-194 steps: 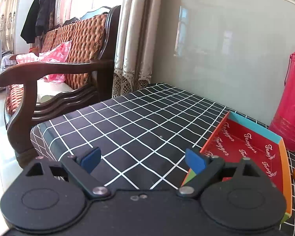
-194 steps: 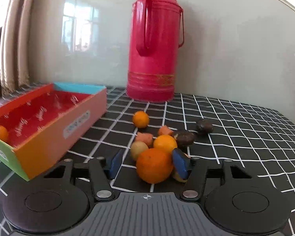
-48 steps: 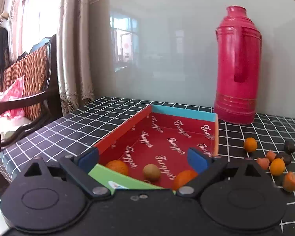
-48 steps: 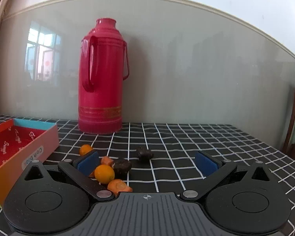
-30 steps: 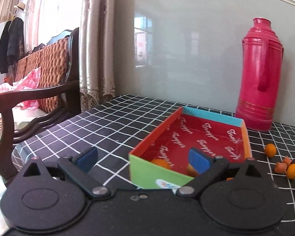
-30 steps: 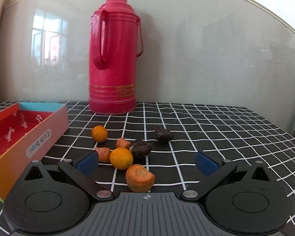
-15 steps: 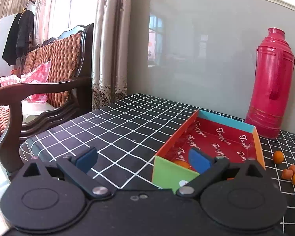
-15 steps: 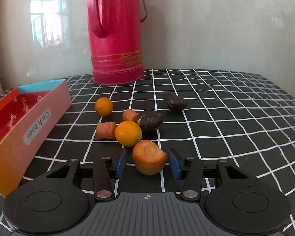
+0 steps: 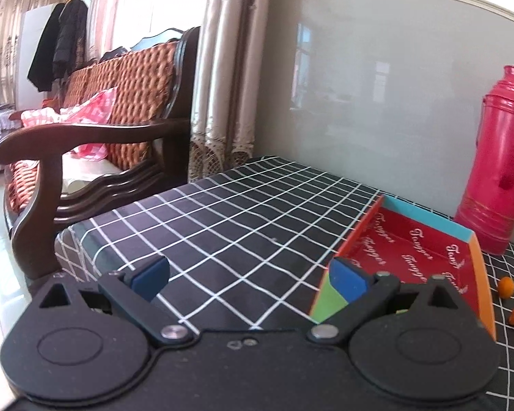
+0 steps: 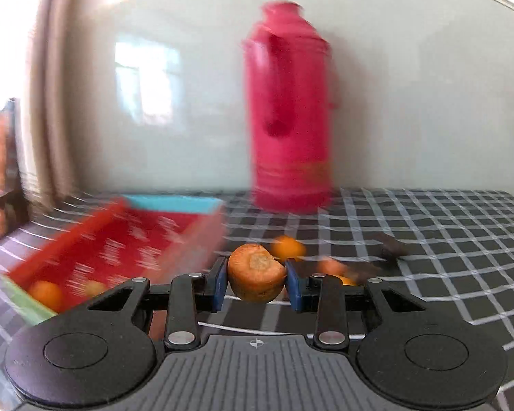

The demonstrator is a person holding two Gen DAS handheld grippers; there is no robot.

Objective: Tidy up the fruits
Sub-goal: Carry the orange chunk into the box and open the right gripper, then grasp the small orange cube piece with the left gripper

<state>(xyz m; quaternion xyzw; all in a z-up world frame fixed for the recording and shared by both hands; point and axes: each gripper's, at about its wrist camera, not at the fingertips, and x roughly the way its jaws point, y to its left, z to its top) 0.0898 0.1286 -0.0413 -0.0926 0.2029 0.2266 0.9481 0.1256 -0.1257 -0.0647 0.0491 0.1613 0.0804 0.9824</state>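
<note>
The orange chunk point(image 10: 255, 274) sits squeezed between the two blue pads of the right tool point(image 10: 256, 282). It looks like a cut piece with a bite-shaped notch on top. It is up off the surface point(image 10: 445, 257), not lying on it.

Just to its left is the box point(image 10: 174, 205), red inside with a blue far wall. Two small round fruits point(image 10: 46, 294) are already in the box at its near end. More fruits point(image 10: 288, 246) lie on the surface behind the chunk, with a dark one further right. The pink flask point(image 10: 289, 120) stands behind them by the wall.

The right view is very blurry, so the tool seems to be swinging fast toward the box.

The left tool point(image 9: 250, 275) is spread wide and holds nothing. It hangs over the surface, and its right pad is near the box's green corner point(image 9: 329, 303).

What could go wrong? The pads only pinch the chunk's rounded sides, so a fast swing could make it slip and roll away. If it is carried too low, it may bump the box wall and push the light box. If it is let go too early, it could land outside the box. The left tool could also knock the box corner.
</note>
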